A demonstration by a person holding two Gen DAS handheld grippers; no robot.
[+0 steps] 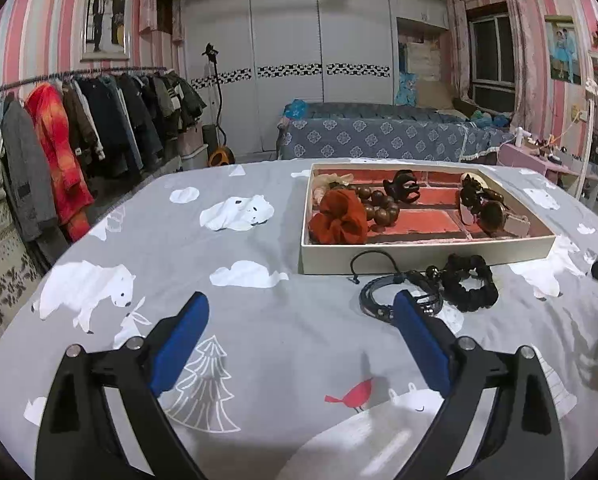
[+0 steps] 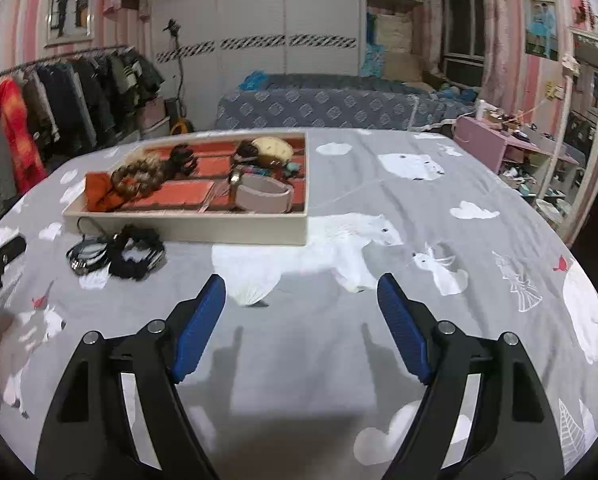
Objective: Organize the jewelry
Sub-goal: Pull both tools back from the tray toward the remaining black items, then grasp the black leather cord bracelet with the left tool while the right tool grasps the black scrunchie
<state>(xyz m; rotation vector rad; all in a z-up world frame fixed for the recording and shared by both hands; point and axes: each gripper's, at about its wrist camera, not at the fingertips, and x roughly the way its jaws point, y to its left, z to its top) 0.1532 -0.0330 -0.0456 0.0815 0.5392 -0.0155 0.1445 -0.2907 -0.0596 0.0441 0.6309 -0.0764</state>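
My left gripper (image 1: 301,312) is spread wide, nothing held, above the grey bedspread (image 1: 259,344). My right gripper (image 2: 301,294) is equally wide, empty. Just past the left's right finger lies a dark corded bracelet (image 1: 399,298), touching a black scrunchie (image 1: 469,284). Beyond both sits the tray (image 1: 419,258), holding an orange scrunchie (image 1: 339,218), wooden beads (image 1: 379,204) and a black claw clip (image 1: 403,186).
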